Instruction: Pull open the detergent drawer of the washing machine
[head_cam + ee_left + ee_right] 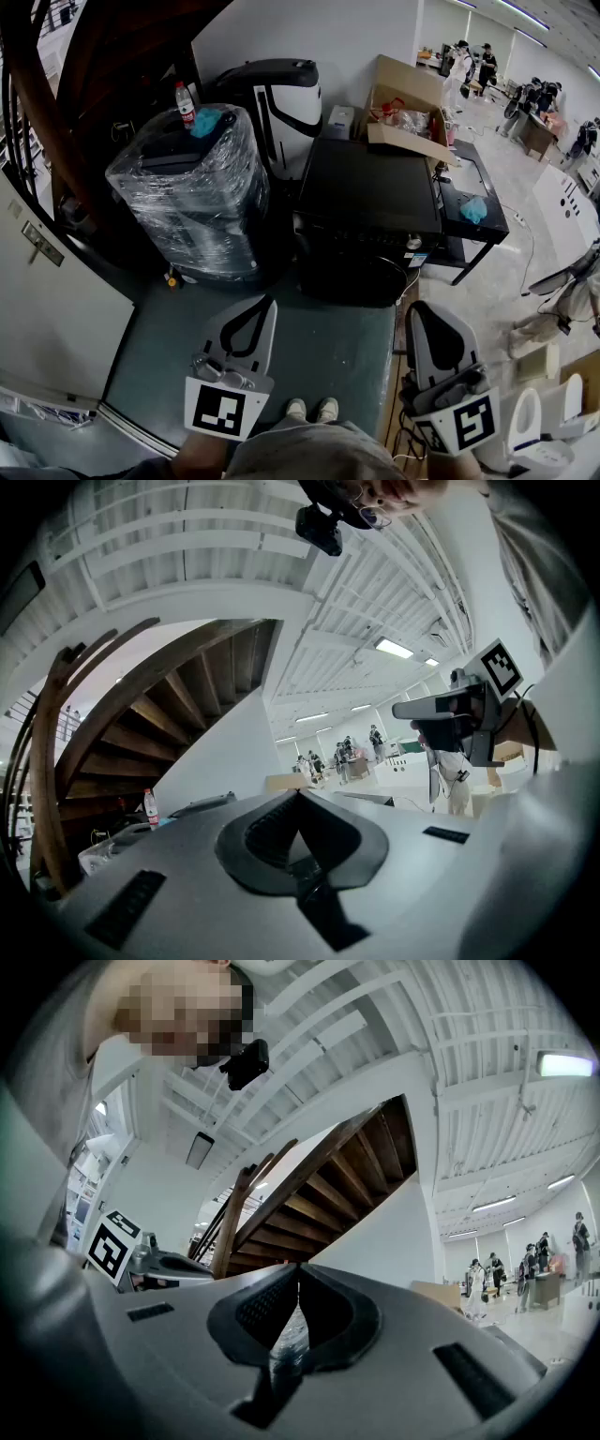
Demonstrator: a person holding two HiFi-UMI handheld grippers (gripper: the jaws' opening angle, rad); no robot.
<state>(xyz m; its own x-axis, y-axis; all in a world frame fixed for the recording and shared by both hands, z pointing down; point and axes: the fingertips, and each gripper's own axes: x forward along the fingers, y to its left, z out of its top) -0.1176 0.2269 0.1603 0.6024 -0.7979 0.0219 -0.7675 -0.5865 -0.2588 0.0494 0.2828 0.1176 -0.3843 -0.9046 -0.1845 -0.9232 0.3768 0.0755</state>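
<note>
The black washing machine (370, 192) stands ahead of me on the floor, its dark front (361, 272) facing me. The detergent drawer cannot be made out on that dark front. My left gripper (270, 300) hangs low in the head view, short of the machine's left front corner and apart from it. Its jaws are shut with nothing between them (298, 791). My right gripper (419, 307) hovers off the machine's right front corner, also apart from it. It is shut and holds nothing (298, 1267).
A plastic-wrapped appliance (192, 187) with a bottle (186, 103) on top stands left of the washer. Behind are a white-and-black appliance (281, 103) and a cardboard box (403, 117). A black table (473, 183) is at the right. I stand on a green mat (309, 347).
</note>
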